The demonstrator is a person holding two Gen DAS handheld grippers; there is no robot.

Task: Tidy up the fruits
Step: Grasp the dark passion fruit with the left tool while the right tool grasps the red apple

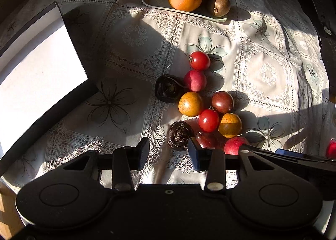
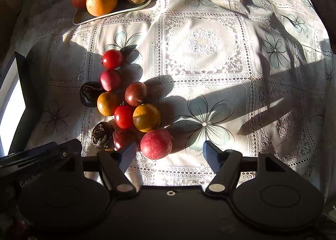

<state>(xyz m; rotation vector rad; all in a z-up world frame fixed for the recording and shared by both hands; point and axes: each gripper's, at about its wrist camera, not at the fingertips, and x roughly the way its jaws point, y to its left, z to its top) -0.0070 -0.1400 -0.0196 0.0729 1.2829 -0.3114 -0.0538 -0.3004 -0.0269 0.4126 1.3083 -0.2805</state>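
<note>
Left gripper (image 1: pixel 168 151), open and empty, hangs just near-left of the wrinkled dark fruit (image 1: pixel 180 135), nearest hand.

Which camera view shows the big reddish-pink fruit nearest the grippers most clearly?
The right wrist view. There the reddish-pink fruit lies whole and sunlit on the lace tablecloth, just ahead of the open right gripper. In the left wrist view only its top shows, half hidden behind black gripper parts.
</note>
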